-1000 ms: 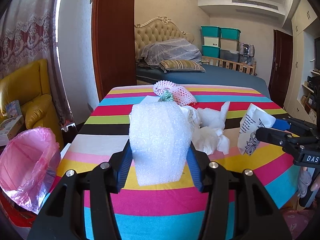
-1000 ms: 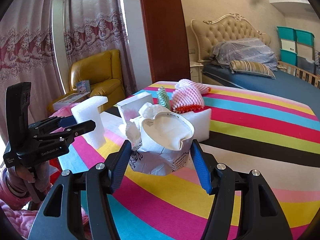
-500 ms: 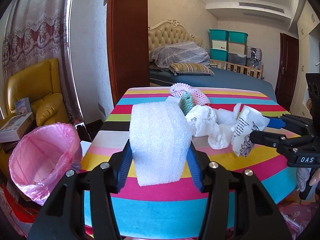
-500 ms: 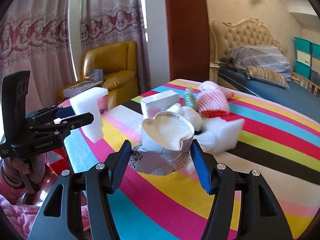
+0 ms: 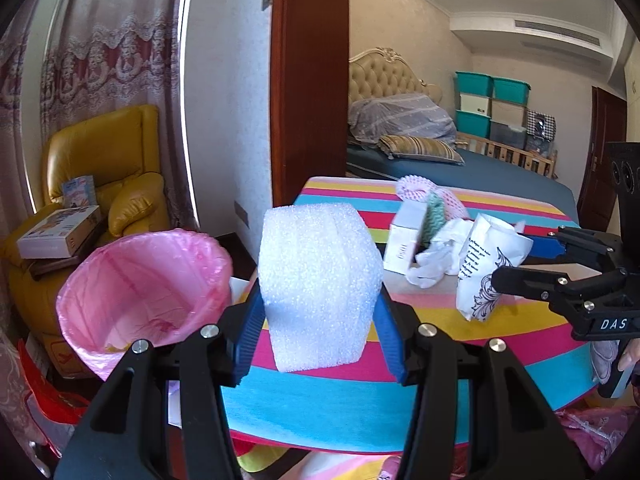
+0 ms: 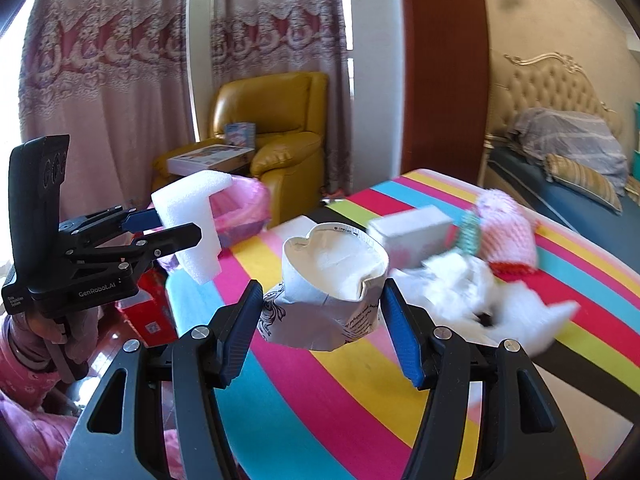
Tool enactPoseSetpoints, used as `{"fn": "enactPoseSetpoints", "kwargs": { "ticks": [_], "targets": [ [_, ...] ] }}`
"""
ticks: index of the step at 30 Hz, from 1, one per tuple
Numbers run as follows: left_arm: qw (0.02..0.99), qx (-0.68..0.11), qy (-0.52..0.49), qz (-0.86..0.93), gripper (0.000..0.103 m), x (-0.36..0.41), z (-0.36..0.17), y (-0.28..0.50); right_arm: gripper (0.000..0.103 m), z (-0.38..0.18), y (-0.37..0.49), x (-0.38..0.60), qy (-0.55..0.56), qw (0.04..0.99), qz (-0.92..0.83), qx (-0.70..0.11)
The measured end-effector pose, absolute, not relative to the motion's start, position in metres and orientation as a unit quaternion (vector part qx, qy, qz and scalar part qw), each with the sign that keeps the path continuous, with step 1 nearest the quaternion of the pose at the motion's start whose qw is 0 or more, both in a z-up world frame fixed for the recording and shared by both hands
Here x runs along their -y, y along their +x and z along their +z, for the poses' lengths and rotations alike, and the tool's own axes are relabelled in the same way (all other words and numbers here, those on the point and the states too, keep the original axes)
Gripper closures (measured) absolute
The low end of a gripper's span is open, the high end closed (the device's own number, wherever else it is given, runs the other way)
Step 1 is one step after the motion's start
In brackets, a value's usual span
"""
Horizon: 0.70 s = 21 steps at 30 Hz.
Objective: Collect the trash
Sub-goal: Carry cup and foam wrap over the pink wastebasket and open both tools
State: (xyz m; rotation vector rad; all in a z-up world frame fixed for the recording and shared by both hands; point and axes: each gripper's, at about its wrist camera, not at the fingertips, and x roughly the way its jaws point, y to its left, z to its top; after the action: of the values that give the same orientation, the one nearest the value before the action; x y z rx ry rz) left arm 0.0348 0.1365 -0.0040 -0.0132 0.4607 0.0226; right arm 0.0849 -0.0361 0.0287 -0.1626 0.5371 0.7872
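The left gripper (image 5: 318, 312) is clamping a white foam block (image 5: 318, 284) above the striped table's (image 5: 340, 412) near edge; the pink-lined bin (image 5: 144, 292) is gaping at nine o'clock, open floor between. The right gripper (image 6: 322, 312) is squeezing a crumpled printed paper cup (image 6: 332, 296), mouth upward.

**Where things sit around the table**

My left gripper (image 5: 318, 312) holds a foam block (image 5: 316, 284) above the table's (image 5: 340, 412) near edge. To its left, down beside the table, stands the lined bin (image 5: 140, 292), an armchair (image 5: 108, 160) behind it. My right gripper (image 6: 322, 314) holds a paper cup (image 6: 332, 284) above the table (to the right of the foam). Behind them lie a box (image 5: 402, 240) and crumpled tissue (image 5: 434, 258); farther back, a bed (image 5: 460, 168).
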Motion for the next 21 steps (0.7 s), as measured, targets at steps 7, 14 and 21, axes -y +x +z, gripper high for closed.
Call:
{"fn": "enactPoseSetpoints", "kwargs": {
  "ticks": [7, 14, 21],
  "targets": [
    [0.975, -0.216, -0.026, 0.053, 0.053, -0.174, 0.005, 0.023, 0.045, 0.036, 0.091, -0.007, -0.095, 0.868, 0.413, -0.258],
    [0.973, -0.208, -0.042, 0.092, 0.053, -0.213, 0.012, 0.011, 0.045, 0.043, 0.098, -0.054, -0.114, 0.851, 0.444, -0.256],
    [0.968, -0.208, -0.048, 0.129, 0.053, -0.247, 0.013, 0.004, 0.045, 0.047, 0.105, -0.096, -0.126, 0.838, 0.467, -0.253]
  ]
}}
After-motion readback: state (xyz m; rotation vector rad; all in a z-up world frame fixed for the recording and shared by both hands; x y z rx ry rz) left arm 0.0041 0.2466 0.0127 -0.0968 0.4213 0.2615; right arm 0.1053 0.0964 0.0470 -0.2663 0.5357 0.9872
